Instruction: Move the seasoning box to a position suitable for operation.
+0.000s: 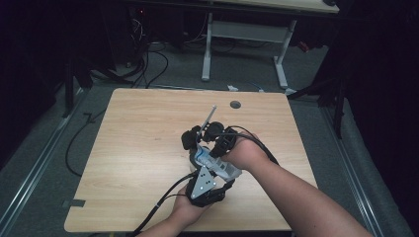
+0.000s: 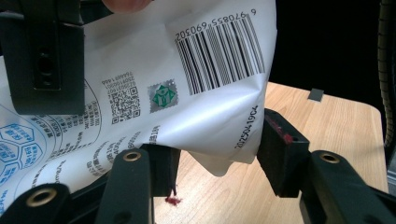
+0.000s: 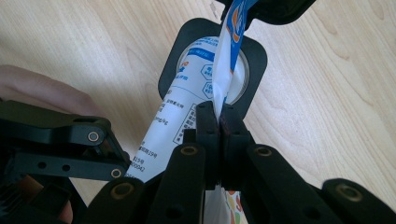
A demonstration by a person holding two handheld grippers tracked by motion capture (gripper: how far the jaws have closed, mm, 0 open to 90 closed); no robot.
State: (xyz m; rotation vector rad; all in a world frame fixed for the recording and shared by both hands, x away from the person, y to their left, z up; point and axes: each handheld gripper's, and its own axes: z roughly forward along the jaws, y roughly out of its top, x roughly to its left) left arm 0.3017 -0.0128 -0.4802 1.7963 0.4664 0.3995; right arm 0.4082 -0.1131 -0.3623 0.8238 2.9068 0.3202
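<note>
A white pouch (image 1: 201, 156) with blue print and a barcode (image 2: 196, 93) is held up over the middle of the wooden table (image 1: 143, 143). My left gripper (image 1: 210, 167), with the grey plate on top, comes from the near side. Its jaws (image 2: 217, 158) stand on either side of the pouch's lower body, and the creased film presses against both pads. My right gripper (image 1: 213, 147) reaches in from the right. Its jaws (image 3: 218, 119) are shut flat on the pouch's thin edge (image 3: 224, 70). The pouch's far end runs past a black piece with a round opening (image 3: 170, 70).
A thin metal rod (image 1: 211, 113) sticks up from black parts (image 1: 190, 139) just beyond the grippers. A round hole (image 1: 235, 104) sits in the tabletop near the far edge. A small red stain (image 2: 173, 200) marks the wood. Desk legs (image 1: 281, 59) and cables lie on the floor beyond.
</note>
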